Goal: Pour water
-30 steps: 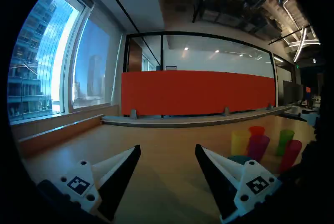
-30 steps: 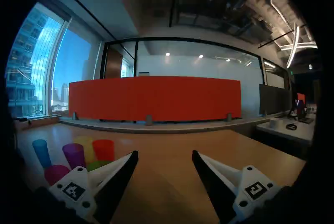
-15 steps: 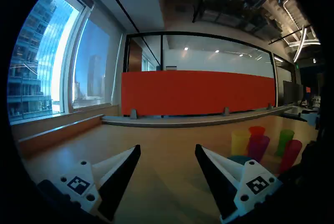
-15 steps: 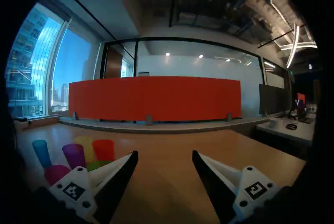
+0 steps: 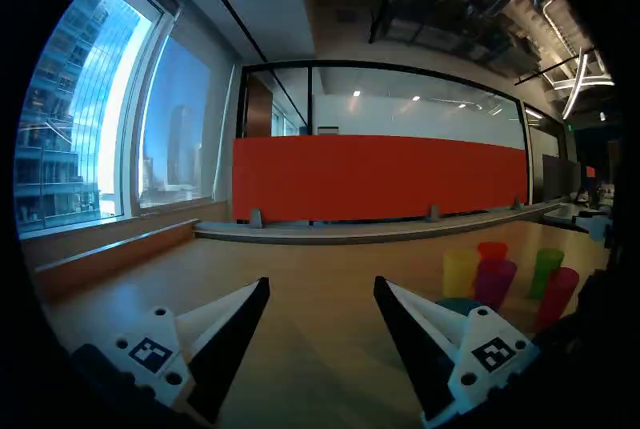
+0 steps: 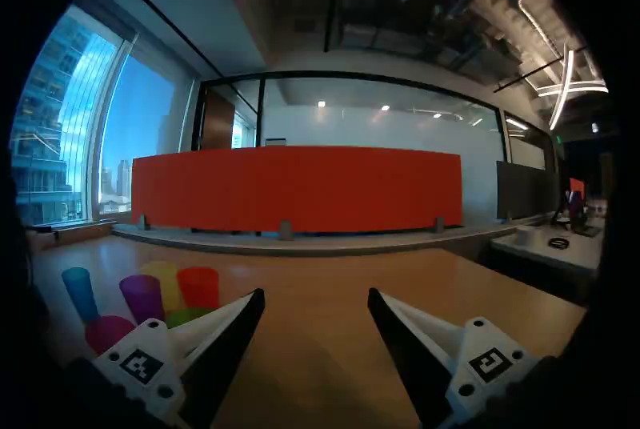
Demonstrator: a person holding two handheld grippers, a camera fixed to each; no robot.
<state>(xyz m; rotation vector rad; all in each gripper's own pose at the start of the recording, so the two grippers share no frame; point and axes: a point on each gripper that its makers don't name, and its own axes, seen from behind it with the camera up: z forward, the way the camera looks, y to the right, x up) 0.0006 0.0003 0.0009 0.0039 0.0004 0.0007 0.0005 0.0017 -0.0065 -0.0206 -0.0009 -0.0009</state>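
Observation:
Several coloured plastic cups stand together on a wooden table. In the left gripper view they sit to the right: a yellow cup, a red cup, a purple cup, a green cup, a pink cup and a teal cup partly behind the right finger. My left gripper is open and holds nothing. In the right gripper view the cups are at the lower left: a blue cup, a purple cup, a yellow cup, a red cup. My right gripper is open and holds nothing.
An orange divider panel runs along the table's far edge. Tall windows line the left wall. A second desk with small items stands at the right.

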